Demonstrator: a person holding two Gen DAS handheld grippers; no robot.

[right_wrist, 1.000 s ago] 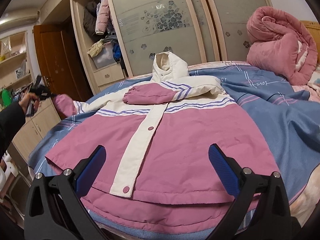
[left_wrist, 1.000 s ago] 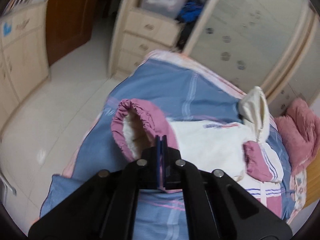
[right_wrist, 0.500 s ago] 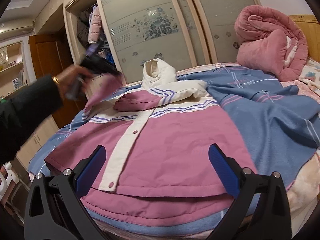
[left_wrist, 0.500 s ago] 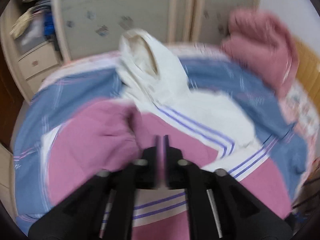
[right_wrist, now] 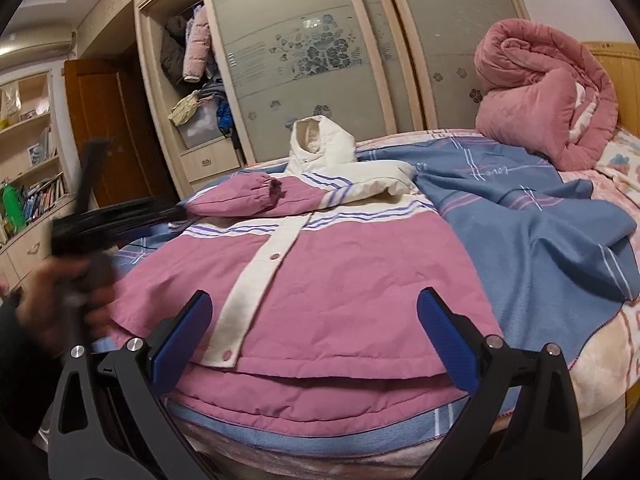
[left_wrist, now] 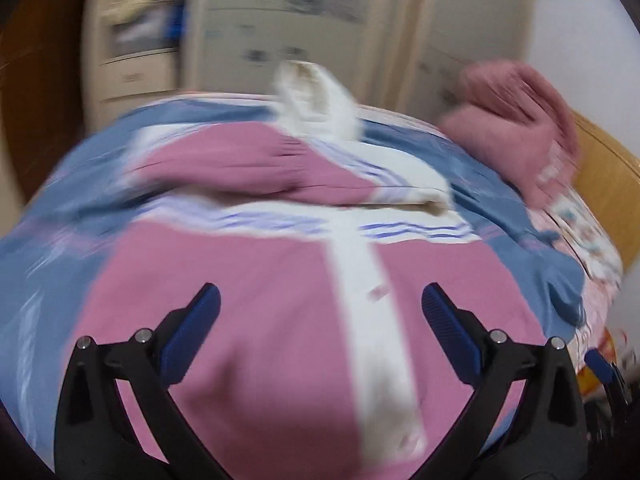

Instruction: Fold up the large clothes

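Note:
A pink and white padded jacket lies front up on the bed, its white hood at the far end. Both sleeves are folded across the chest. In the blurred left wrist view the jacket fills the middle. My left gripper is open and empty above the jacket's lower front; it also shows at the left of the right wrist view. My right gripper is open and empty over the hem.
A blue blanket covers the bed. A rolled pink quilt sits at the far right by the wooden headboard. A wardrobe with sliding doors stands behind the bed, shelves at the left.
My left gripper carried the left sleeve across the chest, let it go, opened, and drew back towards the hem. My right gripper stayed open near the hem.

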